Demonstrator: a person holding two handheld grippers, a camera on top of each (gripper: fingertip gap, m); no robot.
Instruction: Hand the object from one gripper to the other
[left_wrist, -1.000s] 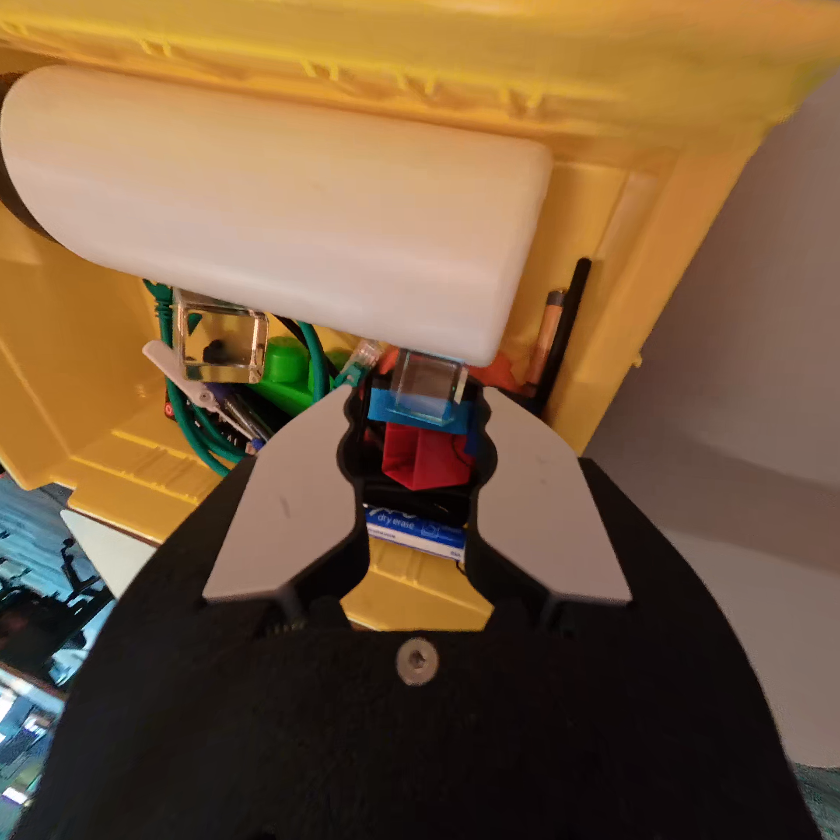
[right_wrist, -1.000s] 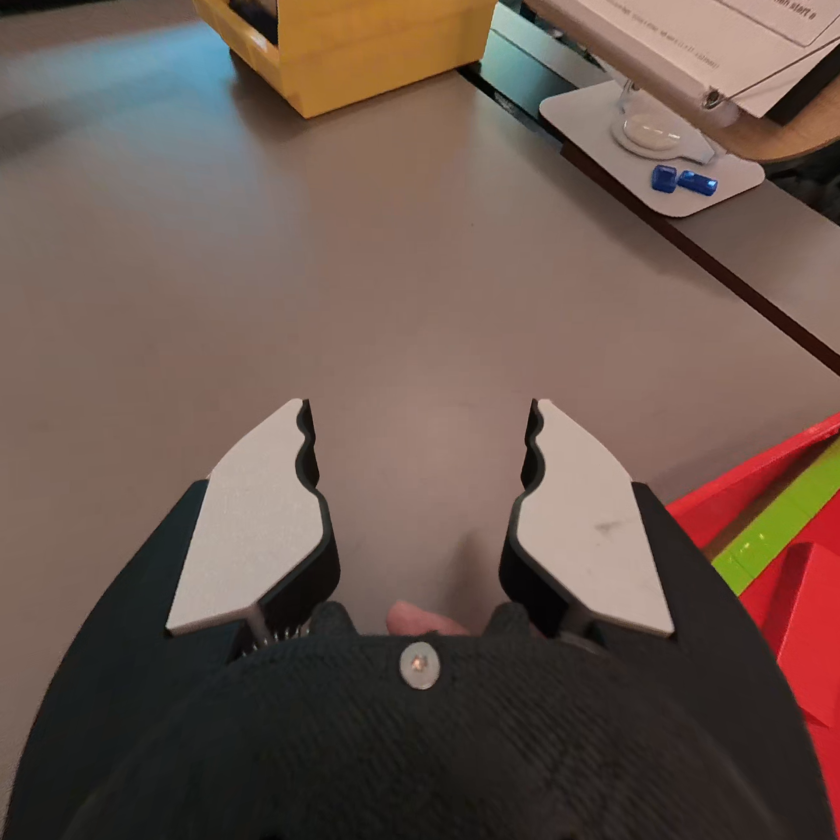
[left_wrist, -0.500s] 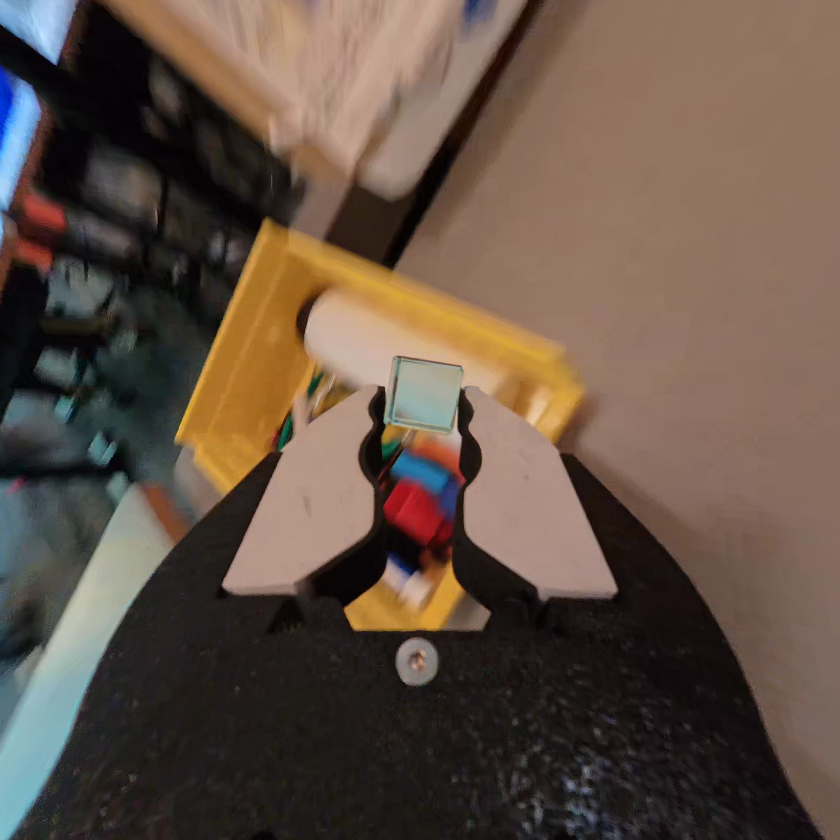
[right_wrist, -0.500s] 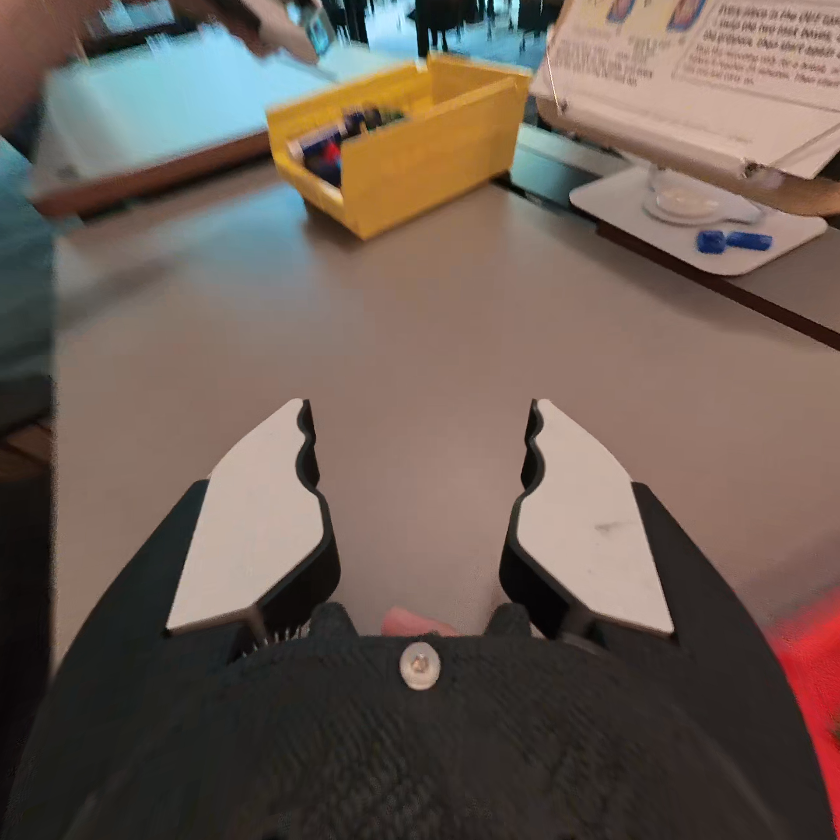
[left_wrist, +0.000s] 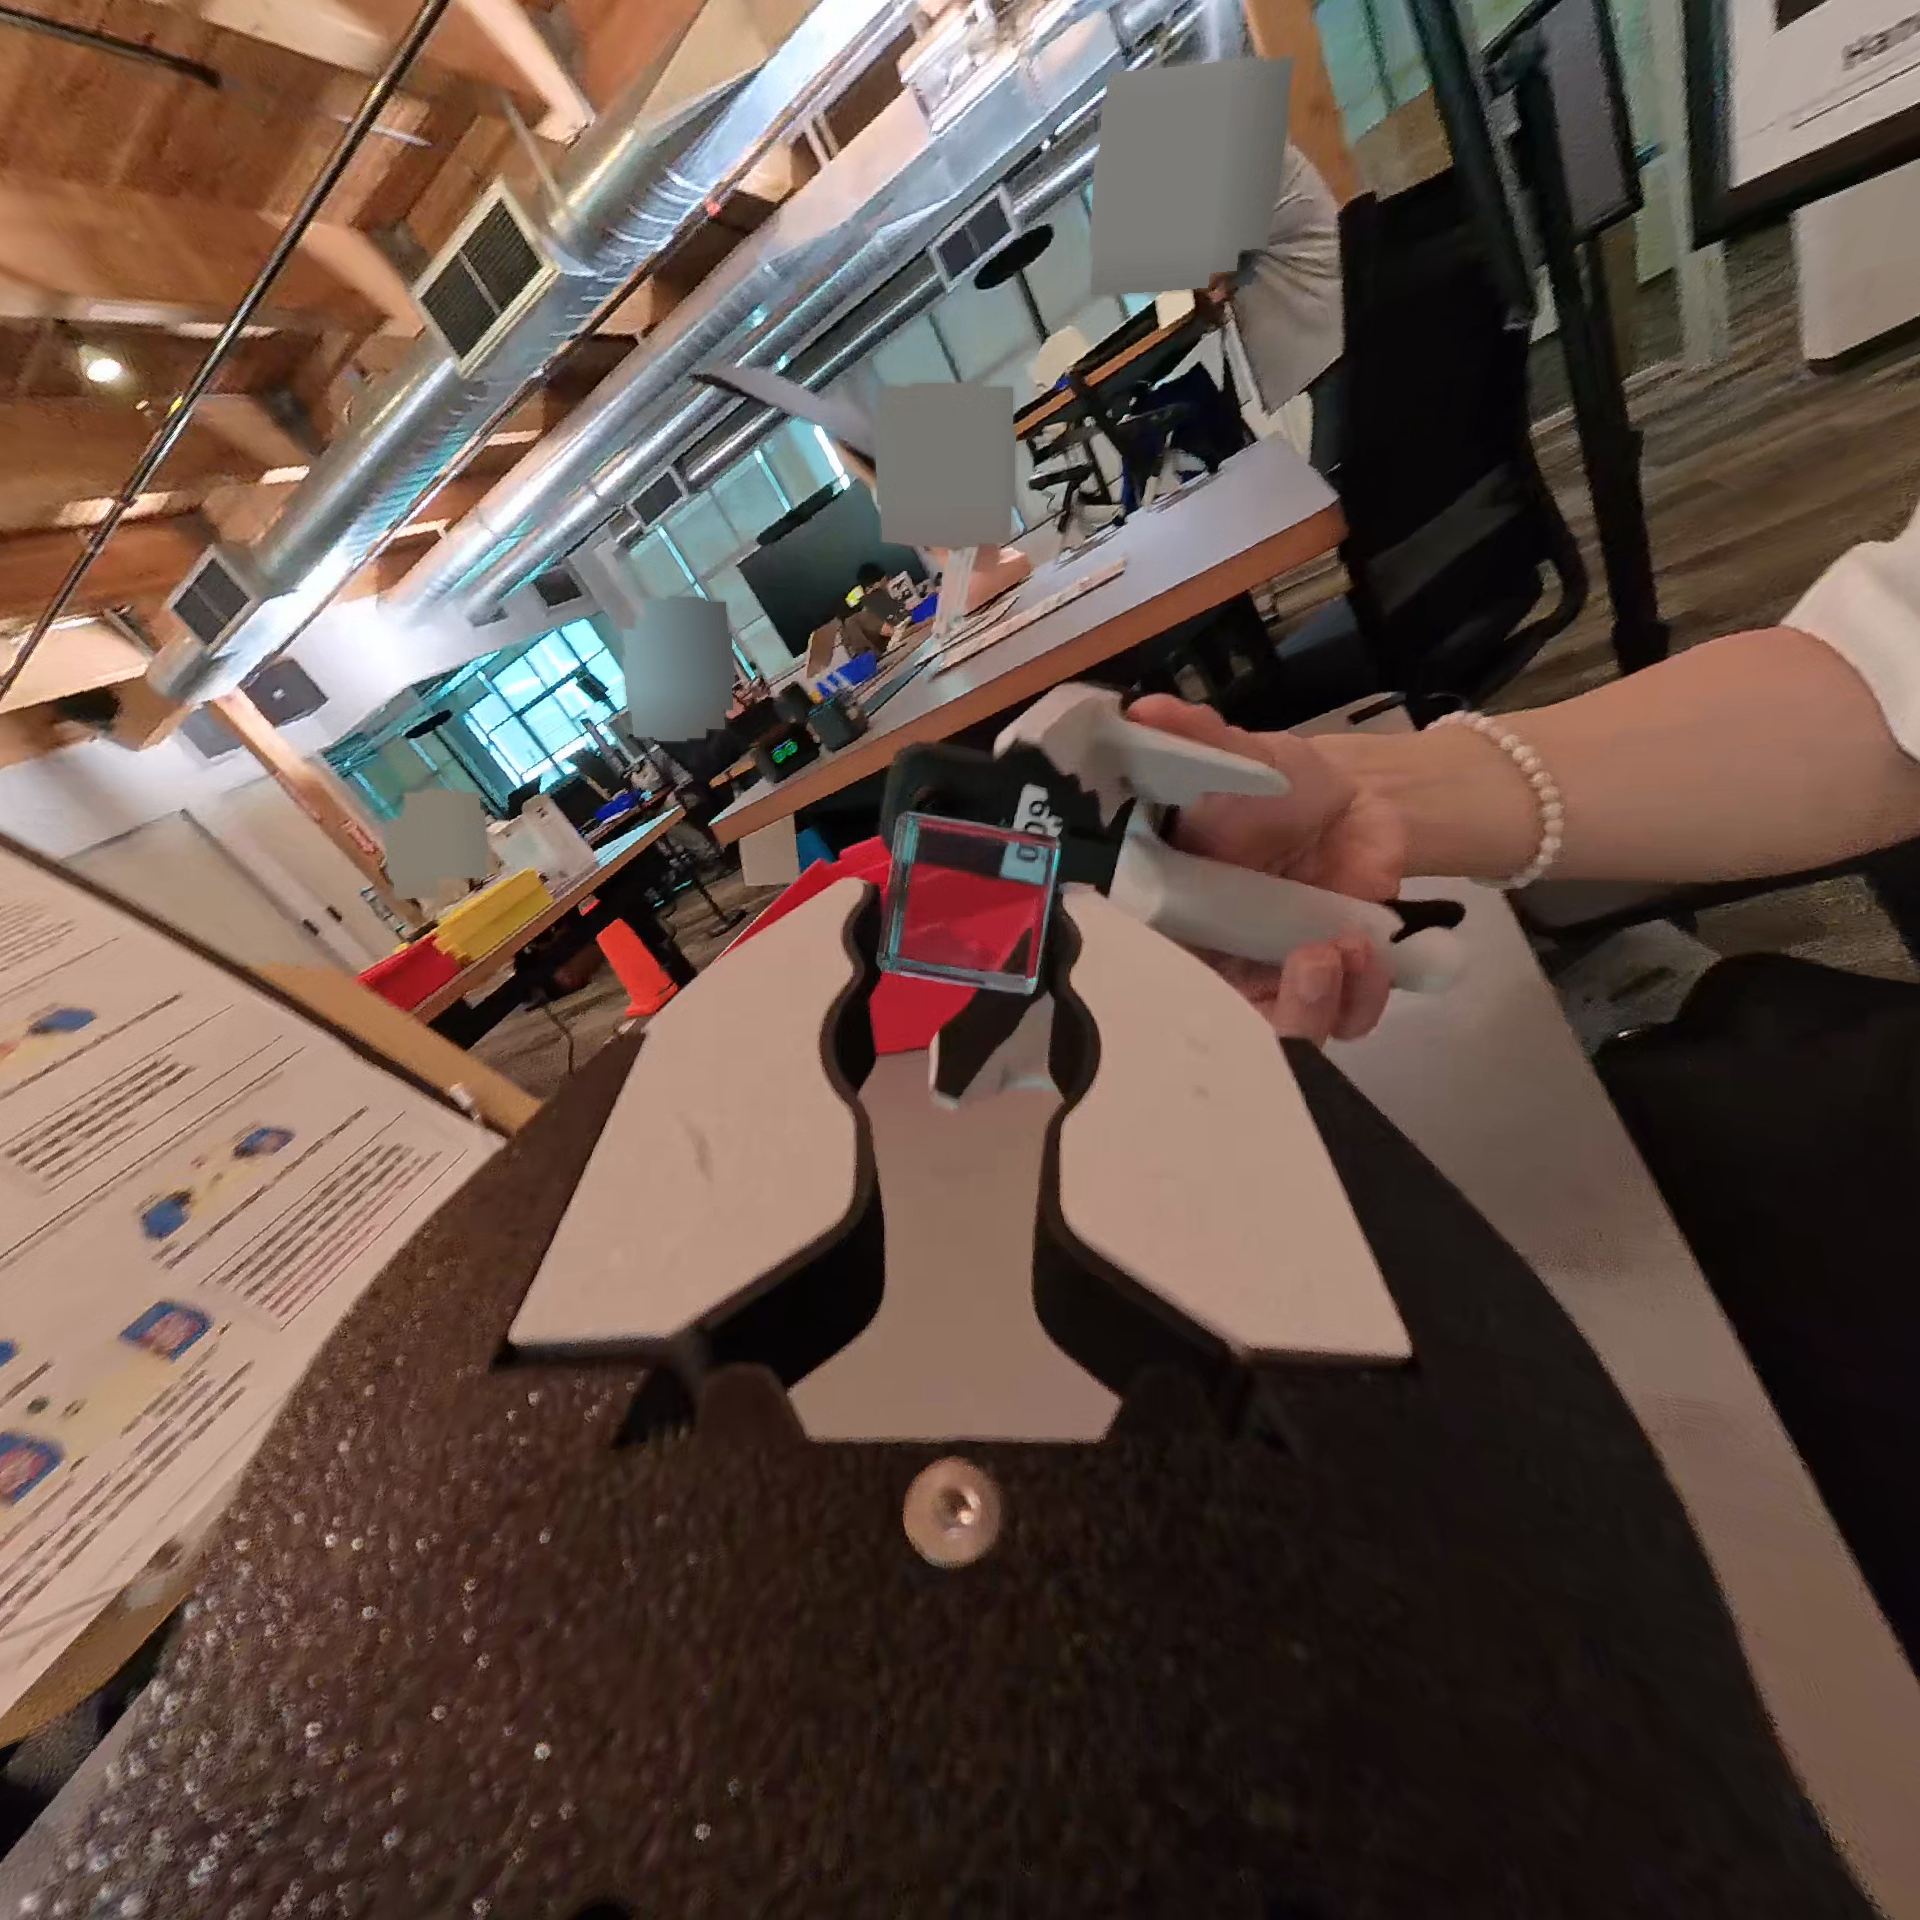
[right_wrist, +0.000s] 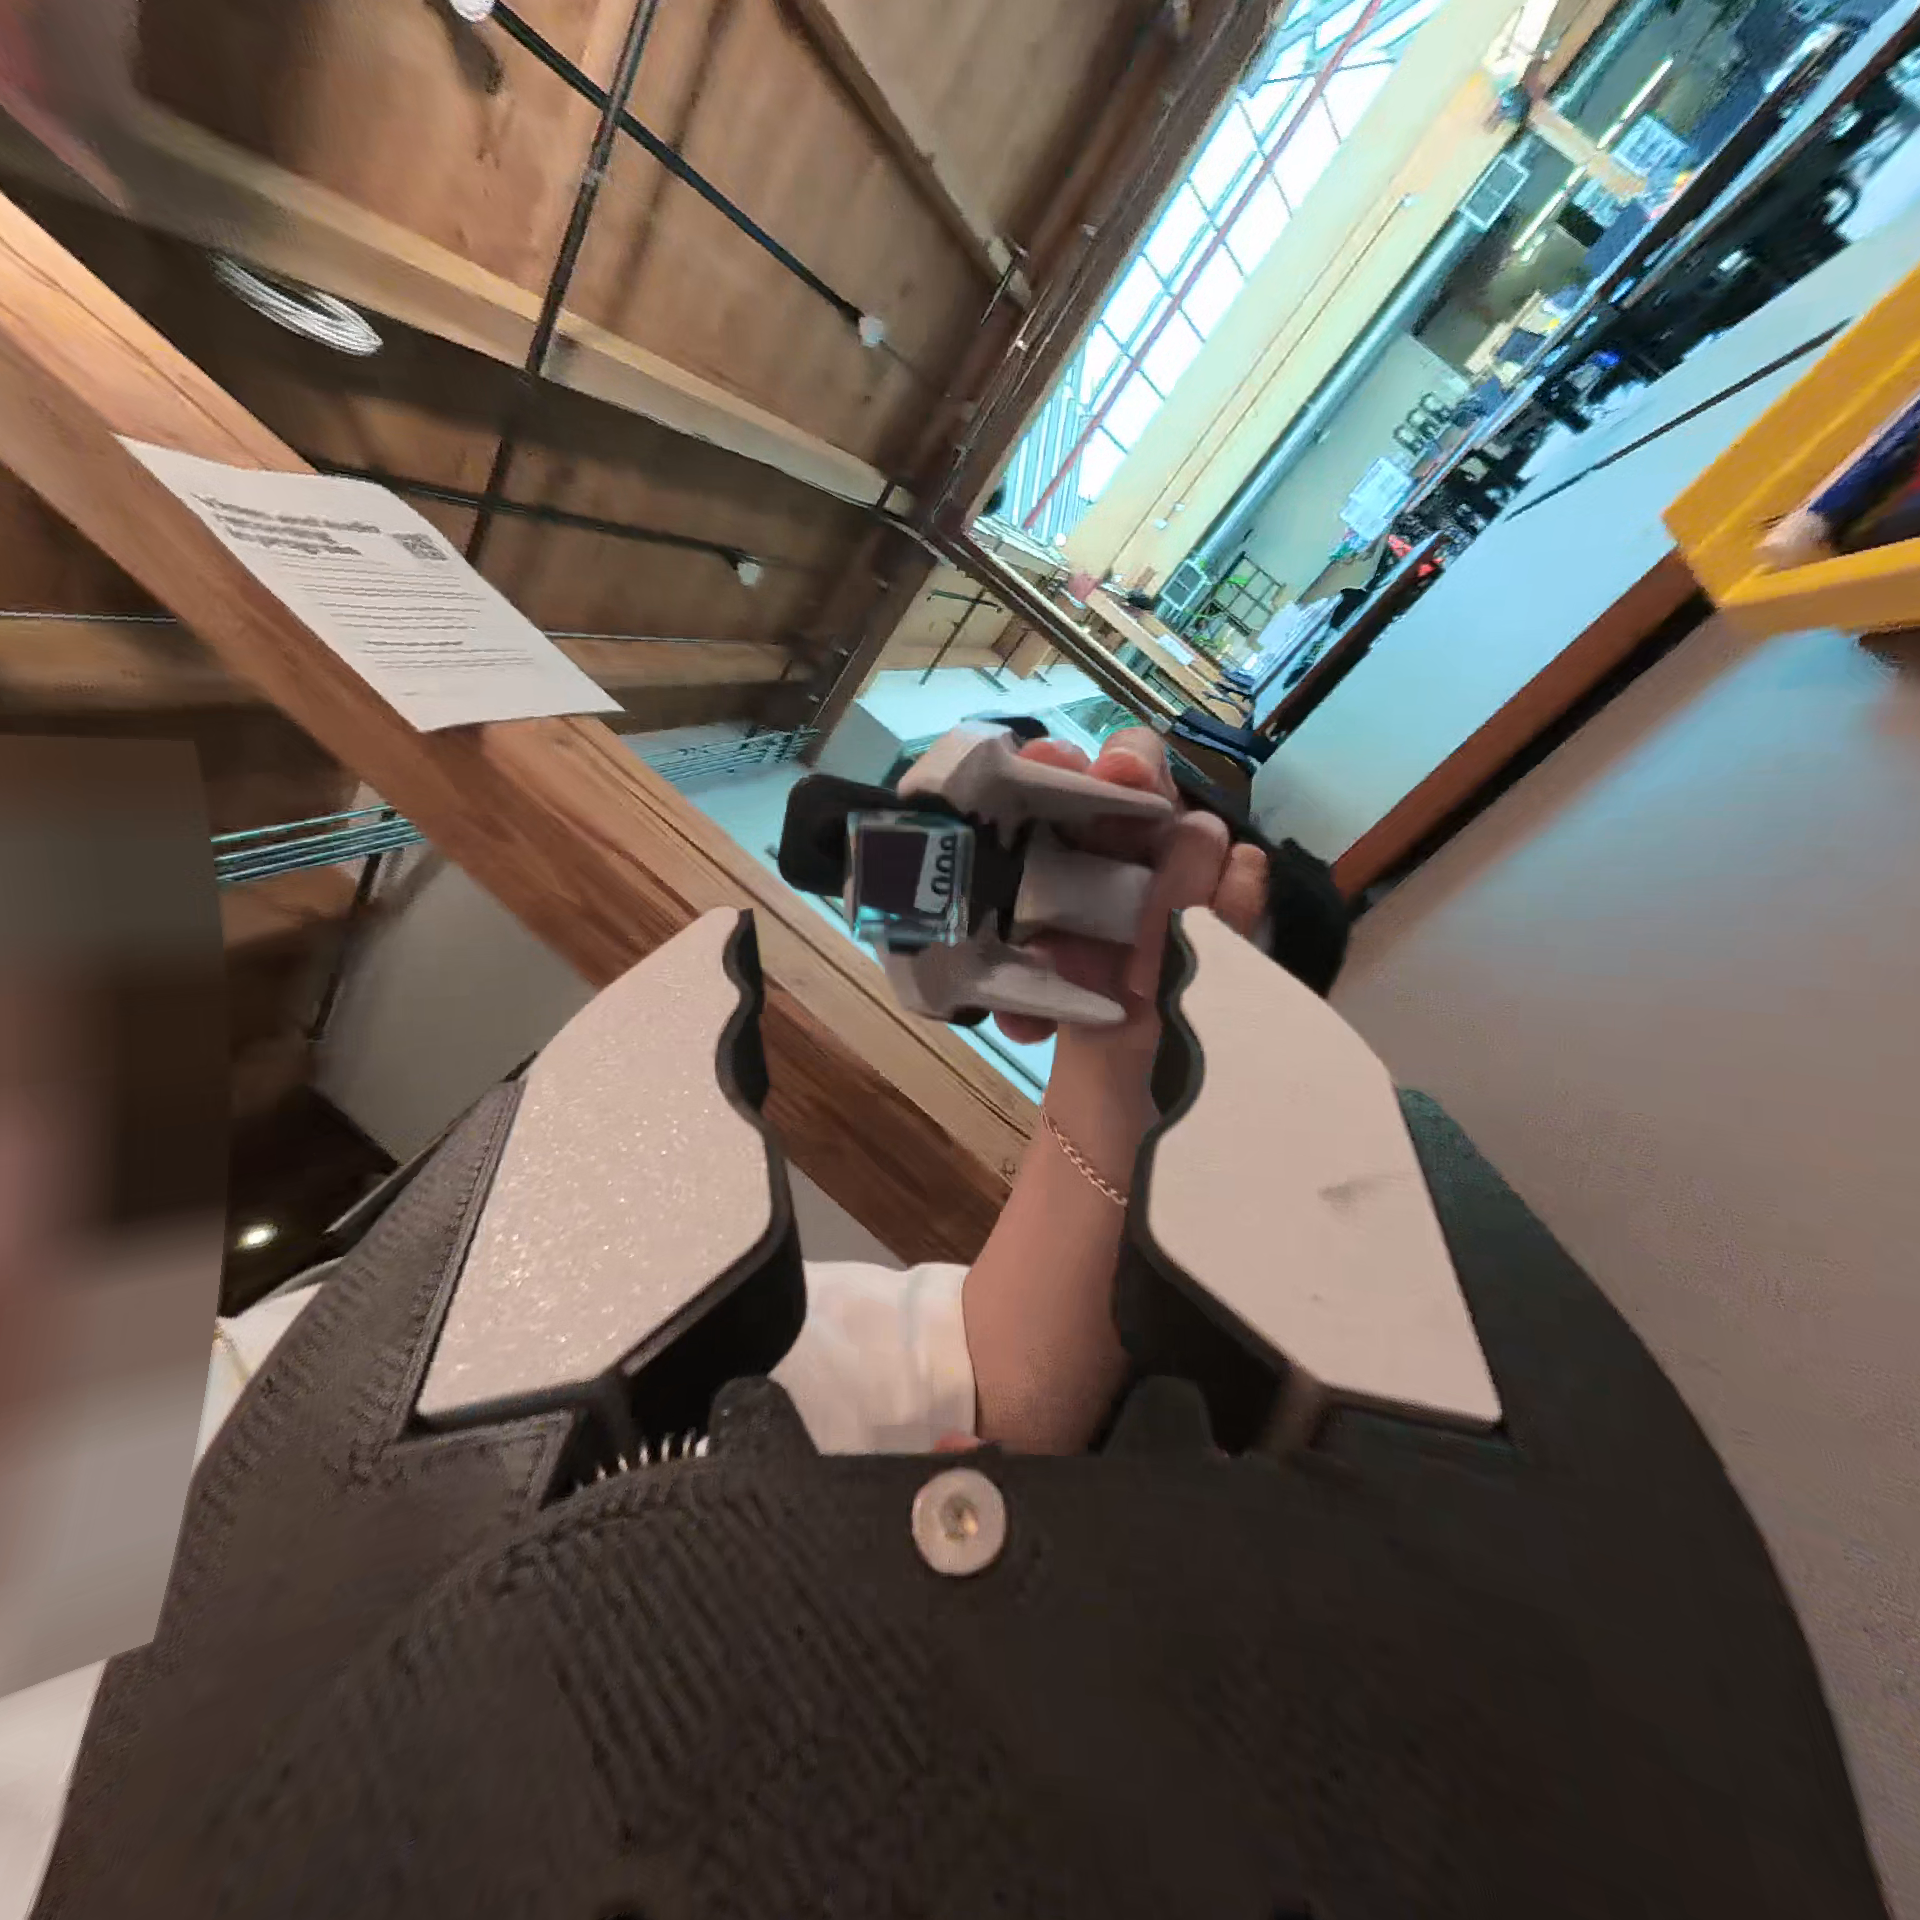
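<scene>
My left gripper (left_wrist: 961, 914) is shut on a small clear cube (left_wrist: 966, 904), pinched at its fingertips and held up in the air. My right gripper (right_wrist: 961, 987) is open and empty. It faces the left gripper (right_wrist: 914, 883), which shows farther off in a hand with the cube (right_wrist: 909, 883) between its fingers. The cube sits just beyond my right fingertips and slightly left of centre, not between them. In the left wrist view, the right gripper's upper finger (left_wrist: 1164, 753) shows behind the cube, held by a hand (left_wrist: 1320, 831).
A grey table (right_wrist: 1610, 935) lies below, with a yellow bin (right_wrist: 1787, 499) at its far end. A red bin (left_wrist: 914, 1008) shows behind the cube. An instruction sheet on a stand (left_wrist: 156, 1143) is at the left. A wooden post (right_wrist: 520, 779) stands nearby. The tips of both grippers are at nearly the same place.
The left gripper lifted the clear cube out of the yellow bin and swung it round to face the right gripper. The right gripper rose off the table, turned toward it and stayed open.
</scene>
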